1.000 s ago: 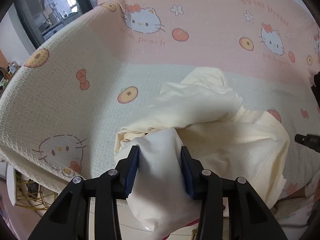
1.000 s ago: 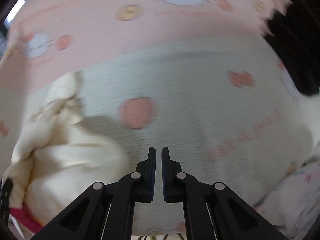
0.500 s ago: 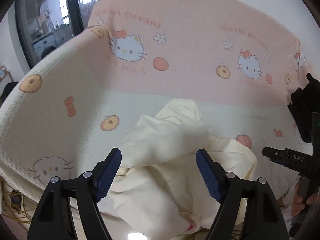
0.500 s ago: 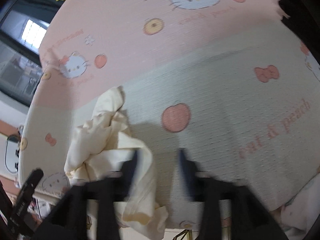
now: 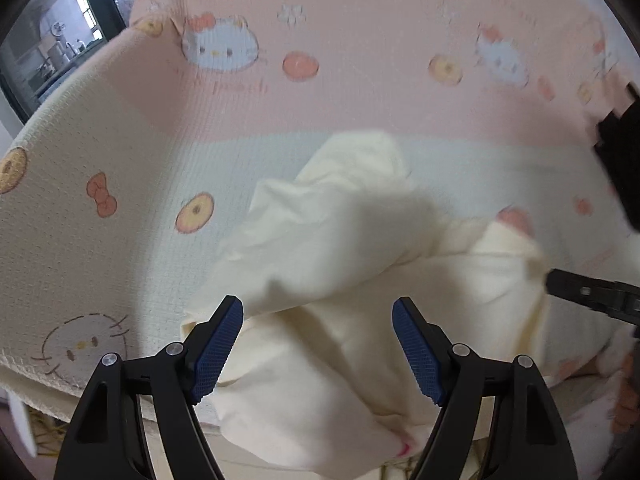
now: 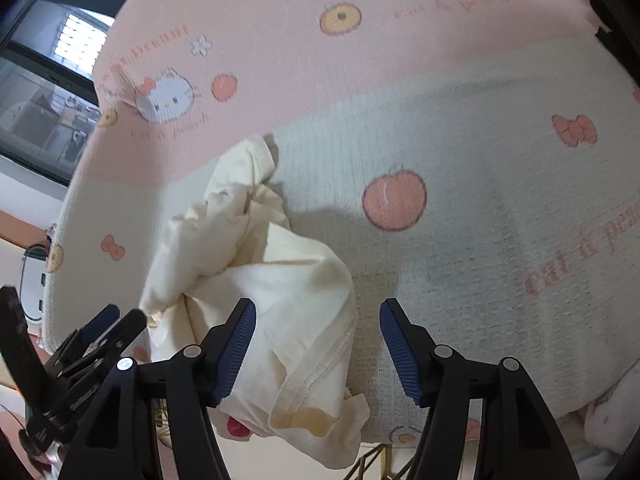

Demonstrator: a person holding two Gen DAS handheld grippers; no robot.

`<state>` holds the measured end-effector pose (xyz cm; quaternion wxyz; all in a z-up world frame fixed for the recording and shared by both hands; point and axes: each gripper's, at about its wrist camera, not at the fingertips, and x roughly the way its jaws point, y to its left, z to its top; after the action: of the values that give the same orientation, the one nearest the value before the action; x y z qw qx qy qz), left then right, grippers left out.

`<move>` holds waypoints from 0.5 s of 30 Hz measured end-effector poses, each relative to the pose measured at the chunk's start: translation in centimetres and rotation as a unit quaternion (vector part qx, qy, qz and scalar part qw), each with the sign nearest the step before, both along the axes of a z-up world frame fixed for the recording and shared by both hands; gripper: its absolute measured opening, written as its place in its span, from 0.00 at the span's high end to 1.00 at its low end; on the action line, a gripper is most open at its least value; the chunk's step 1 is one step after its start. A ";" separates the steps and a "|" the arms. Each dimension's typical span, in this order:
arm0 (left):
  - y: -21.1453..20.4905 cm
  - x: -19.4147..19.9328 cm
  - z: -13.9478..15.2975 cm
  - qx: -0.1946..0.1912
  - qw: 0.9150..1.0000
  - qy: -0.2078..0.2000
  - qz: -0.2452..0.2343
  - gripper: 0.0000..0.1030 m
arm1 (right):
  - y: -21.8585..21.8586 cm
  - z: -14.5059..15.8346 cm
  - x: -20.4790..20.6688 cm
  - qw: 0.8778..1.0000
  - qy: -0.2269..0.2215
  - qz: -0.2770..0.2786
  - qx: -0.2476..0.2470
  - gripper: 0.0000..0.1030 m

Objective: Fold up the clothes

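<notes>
A crumpled cream garment point(image 5: 340, 232) lies in a heap on the pink and pale blanket point(image 5: 120, 140), its lower part hanging over the front edge. My left gripper point(image 5: 317, 304) hovers just above the heap with its jaws wide, and the blue pads touch no cloth. In the right wrist view the garment point(image 6: 256, 264) sits at the lower left. My right gripper point(image 6: 318, 306) is open over its right hem, which shows between the jaws without being pinched. The left gripper point(image 6: 100, 332) shows at that view's lower left edge.
The cartoon-cat and peach blanket point(image 6: 460, 140) stretches far to the right of the heap. A black object point(image 5: 620, 160) sits at the right edge. A dark window frame point(image 5: 92, 4) is at the upper left. Yellow wire point(image 6: 372, 464) shows below the front edge.
The left gripper let go of the garment fold and its jaws spread wide. The right gripper went from shut to open and swung left over the garment's hem.
</notes>
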<state>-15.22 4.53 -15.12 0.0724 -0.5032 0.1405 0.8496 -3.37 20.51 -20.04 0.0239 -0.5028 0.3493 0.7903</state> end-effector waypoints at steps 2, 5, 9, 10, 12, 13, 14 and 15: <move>0.1 -0.4 -0.7 -0.017 1.000 -0.002 -0.003 0.26 | -0.4 -0.7 -0.2 1.000 -0.012 0.004 -0.005 0.38; 0.0 -1.0 -1.2 -0.039 0.999 0.005 -0.013 0.26 | -0.9 -1.7 -0.5 0.999 -0.029 0.010 -0.010 0.38; -0.5 -2.2 -2.1 -0.038 0.999 0.002 -0.017 0.26 | -1.7 -2.6 -1.4 0.999 -0.037 0.024 -0.016 0.38; -0.7 -2.6 -2.4 -0.033 0.999 -0.002 -0.016 0.26 | -1.9 -2.8 -1.6 0.999 -0.038 0.026 -0.019 0.38; -1.1 -3.3 -3.5 -0.020 1.000 -0.013 -0.011 0.26 | -2.2 -3.1 -1.9 0.998 -0.042 0.029 -0.022 0.38; -1.1 -3.7 -4.1 -0.022 1.000 -0.014 -0.012 0.22 | -2.4 -3.3 -2.1 0.998 -0.046 0.031 -0.023 0.38; -0.9 -3.8 -4.4 -0.030 0.999 -0.011 -0.017 0.15 | -2.5 -3.5 -2.3 0.998 -0.050 0.033 -0.022 0.38; -0.4 -3.6 -4.9 -0.047 0.998 -0.006 -0.030 0.12 | -2.7 -3.6 -2.4 0.998 -0.052 0.036 -0.022 0.38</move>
<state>-18.85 4.13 -20.02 0.0749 -0.5071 0.1952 0.8362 -5.75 17.83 -23.64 0.0030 -0.5558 0.3468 0.7555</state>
